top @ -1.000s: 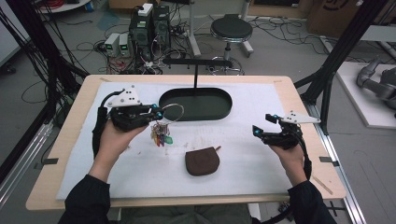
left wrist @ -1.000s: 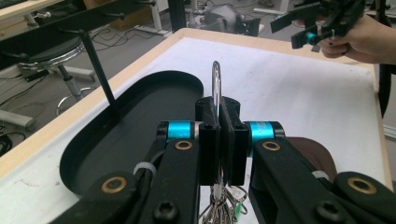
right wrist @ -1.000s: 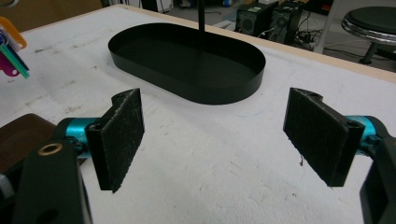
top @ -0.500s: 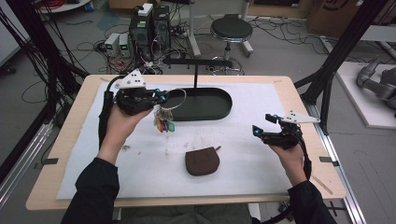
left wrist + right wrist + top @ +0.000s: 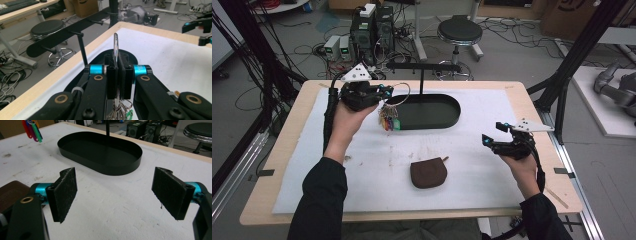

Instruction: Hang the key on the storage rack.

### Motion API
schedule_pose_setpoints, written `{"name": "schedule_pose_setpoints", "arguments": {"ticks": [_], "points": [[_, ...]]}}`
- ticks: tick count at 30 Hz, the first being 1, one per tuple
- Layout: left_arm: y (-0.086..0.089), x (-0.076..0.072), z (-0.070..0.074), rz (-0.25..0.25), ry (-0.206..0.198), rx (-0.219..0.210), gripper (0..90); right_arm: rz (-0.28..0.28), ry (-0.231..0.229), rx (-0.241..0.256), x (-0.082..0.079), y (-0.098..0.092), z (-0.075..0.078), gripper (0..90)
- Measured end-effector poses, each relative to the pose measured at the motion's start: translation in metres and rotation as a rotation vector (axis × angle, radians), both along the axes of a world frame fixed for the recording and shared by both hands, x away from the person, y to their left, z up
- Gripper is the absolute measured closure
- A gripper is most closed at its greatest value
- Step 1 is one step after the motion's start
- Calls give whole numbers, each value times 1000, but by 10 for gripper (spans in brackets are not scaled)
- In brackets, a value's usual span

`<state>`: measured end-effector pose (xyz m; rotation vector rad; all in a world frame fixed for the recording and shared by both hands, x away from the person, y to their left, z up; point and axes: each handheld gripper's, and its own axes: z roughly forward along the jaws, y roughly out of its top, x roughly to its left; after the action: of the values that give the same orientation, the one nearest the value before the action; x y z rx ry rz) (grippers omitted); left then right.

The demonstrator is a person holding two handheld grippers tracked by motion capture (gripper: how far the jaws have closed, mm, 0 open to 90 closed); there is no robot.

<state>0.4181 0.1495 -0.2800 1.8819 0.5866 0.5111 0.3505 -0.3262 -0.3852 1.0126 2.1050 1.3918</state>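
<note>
My left gripper is shut on a metal key ring, and several coloured tags hang from it over the left end of the black oval tray. In the left gripper view the jaws pinch the ring edge-on, facing a black hook rack. The rack stands on a post at the tray's far side. My right gripper hovers open over the mat at the right, pads wide apart and holding nothing.
A brown pouch lies on the white mat near the front centre; its edge appears beside my right gripper. A stool, computers and cables sit on the floor beyond the table. Black frame posts stand at both sides.
My left gripper has carried the key ring up and away from me, from over the mat to the tray's left end near the rack. The right gripper has stayed put.
</note>
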Motion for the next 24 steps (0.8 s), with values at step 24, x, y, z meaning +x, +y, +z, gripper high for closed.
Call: {"name": "schedule_pose_setpoints", "arguments": {"ticks": [24], "points": [[10, 44, -1, 116, 29, -39, 866, 4, 5, 2, 2, 1, -2, 208]]}}
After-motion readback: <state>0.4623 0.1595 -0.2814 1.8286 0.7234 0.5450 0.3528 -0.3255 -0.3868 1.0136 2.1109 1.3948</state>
